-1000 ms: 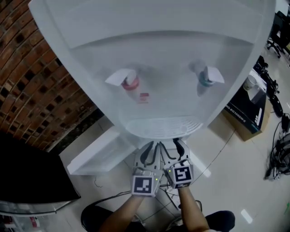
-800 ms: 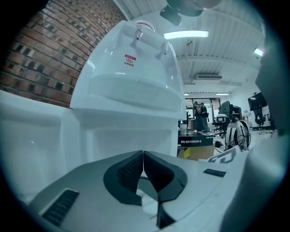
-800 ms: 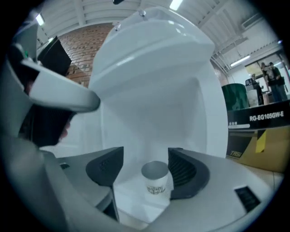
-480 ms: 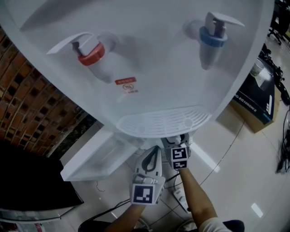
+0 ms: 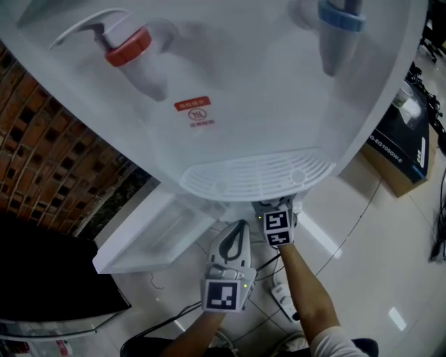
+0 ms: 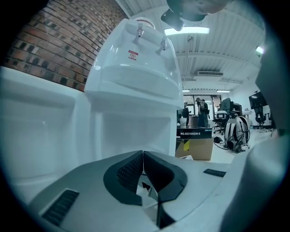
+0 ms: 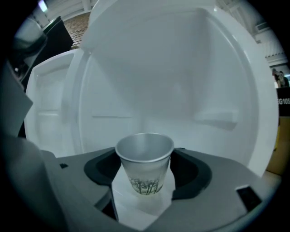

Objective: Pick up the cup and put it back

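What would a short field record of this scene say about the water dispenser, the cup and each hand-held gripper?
Dispenser: tall white plastic water dispenser with a red tap and a blue tap
Cabinet: white lower door swung open
Cup: small pale paper cup with a dark printed pattern, upright on the cabinet floor
Right hand-held gripper: reaching into the cabinet, jaws wide and just closed in slightly, cup between them; contact unclear
Left hand-held gripper: outside the cabinet, jaws together, nothing held
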Tool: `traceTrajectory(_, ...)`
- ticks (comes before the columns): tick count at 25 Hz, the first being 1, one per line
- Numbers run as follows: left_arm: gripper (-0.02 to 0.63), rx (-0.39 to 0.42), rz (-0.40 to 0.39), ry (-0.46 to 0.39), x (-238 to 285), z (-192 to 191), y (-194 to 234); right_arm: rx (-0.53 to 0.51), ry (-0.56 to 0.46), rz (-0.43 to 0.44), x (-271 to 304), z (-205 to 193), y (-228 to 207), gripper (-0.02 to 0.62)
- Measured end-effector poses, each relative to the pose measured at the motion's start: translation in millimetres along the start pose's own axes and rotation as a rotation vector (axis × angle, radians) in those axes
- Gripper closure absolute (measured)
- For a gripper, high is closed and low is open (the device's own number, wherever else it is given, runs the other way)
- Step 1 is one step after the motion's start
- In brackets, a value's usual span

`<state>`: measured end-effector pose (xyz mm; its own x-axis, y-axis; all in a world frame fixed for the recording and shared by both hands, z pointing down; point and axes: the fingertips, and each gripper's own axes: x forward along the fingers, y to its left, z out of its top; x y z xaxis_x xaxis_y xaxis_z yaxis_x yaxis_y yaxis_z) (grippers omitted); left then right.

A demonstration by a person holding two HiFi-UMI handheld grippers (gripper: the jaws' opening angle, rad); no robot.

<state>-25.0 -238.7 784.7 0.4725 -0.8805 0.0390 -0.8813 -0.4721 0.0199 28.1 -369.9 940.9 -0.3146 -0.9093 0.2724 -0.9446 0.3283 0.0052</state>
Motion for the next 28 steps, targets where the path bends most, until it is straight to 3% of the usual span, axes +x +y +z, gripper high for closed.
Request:
traceTrajectory(6, 0.606, -0.008, 0.015, -0.02, 1, 19, 8, 0.012, -0.012, -0.005, -56, 35, 18, 0.249)
traceTrajectory(14, 0.606, -0.002, 0.013, -0.067, -27, 64, 5, 0.066, -0.058, -0.015, -154, 120, 51, 0.25)
traceTrajectory(18, 0.606, 0.0, 0.016, -0.092, -36, 87, 1, -0.012, -0.064, -0.011, -193, 159, 59, 0.25)
traceTrajectory(22, 0.606, 0.003, 0.006, -0.135, -42, 110, -2, 0.008, -0.099, -0.019, -213, 196, 59, 0.25)
traceTrajectory(28, 0.606, 0.022, -0.009, -0.169, -50, 142, -7, -0.034, -0.097, -0.012, -221, 221, 66, 0.252)
